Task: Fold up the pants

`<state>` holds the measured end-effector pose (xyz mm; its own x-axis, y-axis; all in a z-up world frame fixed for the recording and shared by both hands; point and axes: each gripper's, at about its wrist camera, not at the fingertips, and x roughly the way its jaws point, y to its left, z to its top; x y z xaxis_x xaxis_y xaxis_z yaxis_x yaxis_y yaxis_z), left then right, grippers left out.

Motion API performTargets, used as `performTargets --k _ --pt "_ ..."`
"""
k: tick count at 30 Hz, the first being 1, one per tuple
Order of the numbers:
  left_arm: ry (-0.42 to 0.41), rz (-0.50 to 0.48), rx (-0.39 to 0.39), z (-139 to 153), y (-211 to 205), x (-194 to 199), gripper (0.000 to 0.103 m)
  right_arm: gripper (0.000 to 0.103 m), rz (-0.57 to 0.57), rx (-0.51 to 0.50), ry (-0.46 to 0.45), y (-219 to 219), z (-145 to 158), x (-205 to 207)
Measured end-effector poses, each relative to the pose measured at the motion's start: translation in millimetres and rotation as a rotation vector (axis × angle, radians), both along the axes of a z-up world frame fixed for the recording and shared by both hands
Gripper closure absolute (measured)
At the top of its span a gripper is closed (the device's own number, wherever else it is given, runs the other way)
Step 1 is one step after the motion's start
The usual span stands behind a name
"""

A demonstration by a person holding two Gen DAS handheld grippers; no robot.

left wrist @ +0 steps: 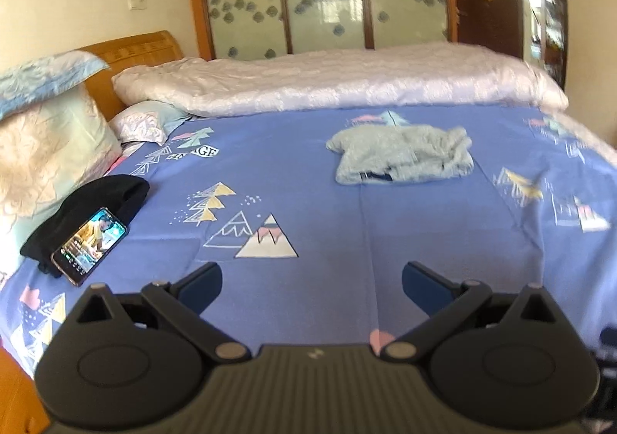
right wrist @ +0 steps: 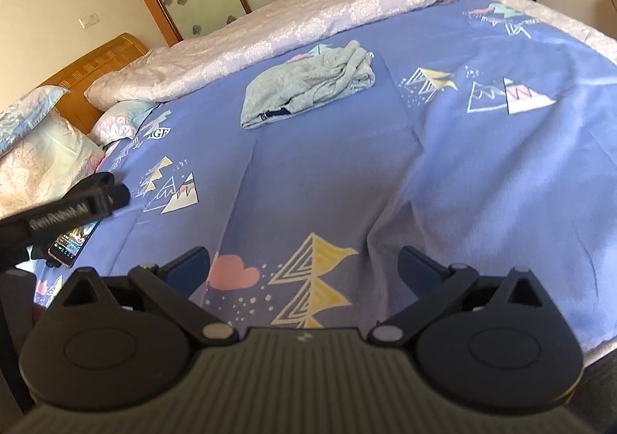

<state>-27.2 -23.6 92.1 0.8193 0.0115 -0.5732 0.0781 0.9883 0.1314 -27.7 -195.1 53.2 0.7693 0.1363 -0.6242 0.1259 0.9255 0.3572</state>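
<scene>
The grey pants (left wrist: 401, 154) lie folded into a compact bundle on the blue patterned bedsheet (left wrist: 308, 202), towards the far side of the bed, well apart from both claws and just in front of the pale rolled quilt (left wrist: 327, 79). The left claw (left wrist: 311, 285) hovers over the near part of the sheet with its jaws spread wide and nothing between them; the pants sit ahead of it and slightly to the right. The right claw (right wrist: 303, 266) is likewise wide open and empty, with the pants (right wrist: 308, 81) ahead of it. There is one pair of pants, one phone (left wrist: 89, 245) with a lit screen resting against one black garment (left wrist: 88, 210) at the left, and three pillows (left wrist: 50, 148) by the wooden headboard (left wrist: 131, 48).
</scene>
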Motion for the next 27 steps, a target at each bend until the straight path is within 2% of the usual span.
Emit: performTargets --k 4,11,18,21,27 --pt "0.004 -0.025 0.052 -2.6 -10.8 -5.1 0.0 0.0 -0.036 -0.027 -0.026 1.2 4.4 -5.1" --pt "0.054 -0.054 0.005 1.2 -11.8 -3.6 0.0 0.0 -0.038 -0.02 -0.031 -1.4 5.1 -8.1" --pt "0.007 -0.002 0.076 2.6 -12.8 -6.4 0.0 0.0 -0.051 -0.069 -0.05 2.8 4.8 -8.5" --pt "-0.017 0.011 0.072 6.0 -10.6 -8.4 0.0 0.0 -0.087 -0.086 -0.061 0.0 6.4 -8.7" --pt "-0.062 0.009 0.037 15.5 -5.3 -11.7 0.0 0.0 -0.15 -0.175 -0.138 -9.0 20.8 -14.6"
